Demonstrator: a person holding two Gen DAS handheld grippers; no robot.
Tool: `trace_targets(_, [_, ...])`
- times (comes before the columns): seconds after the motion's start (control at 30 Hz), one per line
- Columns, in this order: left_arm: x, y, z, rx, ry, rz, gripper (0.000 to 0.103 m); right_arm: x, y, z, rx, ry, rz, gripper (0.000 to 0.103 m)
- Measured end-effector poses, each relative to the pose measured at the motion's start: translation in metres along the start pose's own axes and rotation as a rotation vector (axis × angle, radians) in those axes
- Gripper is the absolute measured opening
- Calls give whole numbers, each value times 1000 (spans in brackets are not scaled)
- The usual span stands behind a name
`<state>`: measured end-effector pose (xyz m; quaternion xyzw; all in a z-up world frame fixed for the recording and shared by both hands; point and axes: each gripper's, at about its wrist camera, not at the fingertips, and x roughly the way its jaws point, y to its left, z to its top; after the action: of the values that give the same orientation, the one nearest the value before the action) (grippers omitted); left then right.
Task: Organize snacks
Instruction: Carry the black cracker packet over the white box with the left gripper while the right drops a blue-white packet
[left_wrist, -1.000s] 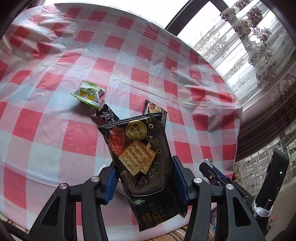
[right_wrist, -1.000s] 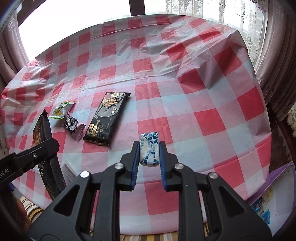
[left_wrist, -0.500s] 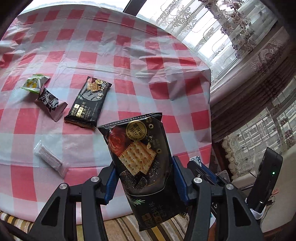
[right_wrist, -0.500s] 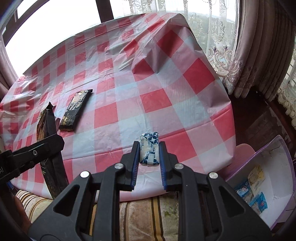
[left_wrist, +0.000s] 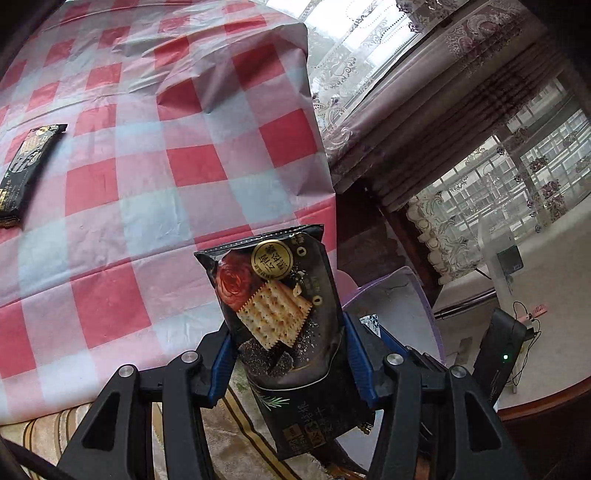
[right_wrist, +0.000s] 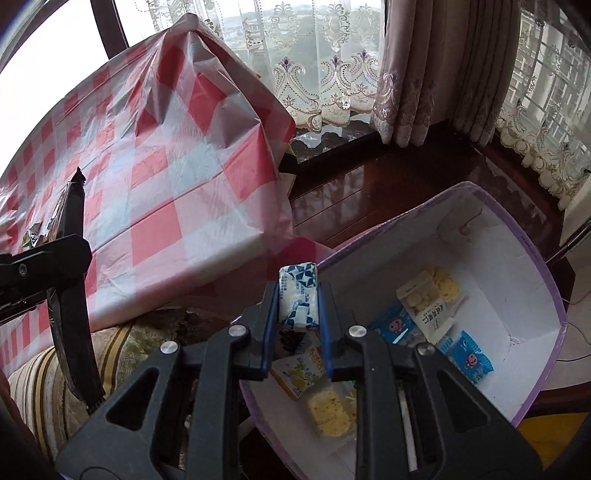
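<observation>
Left wrist: cracker packet (left_wrist: 280, 317), Chinese lettering.

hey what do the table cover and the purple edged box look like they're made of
Table cover: probably thin plastic sheeting, slightly glossy; it holds sharp creases and shows sheen across the red and white checks.
Purple-edged box: probably cardboard or a thin rigid board, matte white inside; flat walls meet in folded corners, though a plastic bin can't be ruled out.
</observation>
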<state>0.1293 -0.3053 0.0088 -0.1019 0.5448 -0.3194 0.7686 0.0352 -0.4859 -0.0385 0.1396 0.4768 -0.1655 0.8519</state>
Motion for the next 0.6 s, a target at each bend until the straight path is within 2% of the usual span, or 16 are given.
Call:
trace_targets(0.23, [50, -44, -9, 83, 114, -21, 55, 12, -56, -22, 92, 68, -62, 24])
trace_targets(0.43, [82, -63, -18, 116, 206, -13, 55, 19, -77, -33, 126, 120, -82, 25])
trace_targets(0.5, [86, -64, -19, 109, 223, -21, 57, 21, -81, -37, 128, 136, -96, 35])
trace_targets(0.53, [88, -63, -19, 105, 242, -25, 61, 20, -84, -40, 132, 138, -102, 49])
trace_targets(0.57, [90, -62, -19, 101, 257, -25, 64, 20, -86, -41, 132, 134, -104, 58])
trace_targets(0.6, [89, -60, -20, 93, 259, -26, 64, 19, -86, -43, 125, 133, -107, 59])
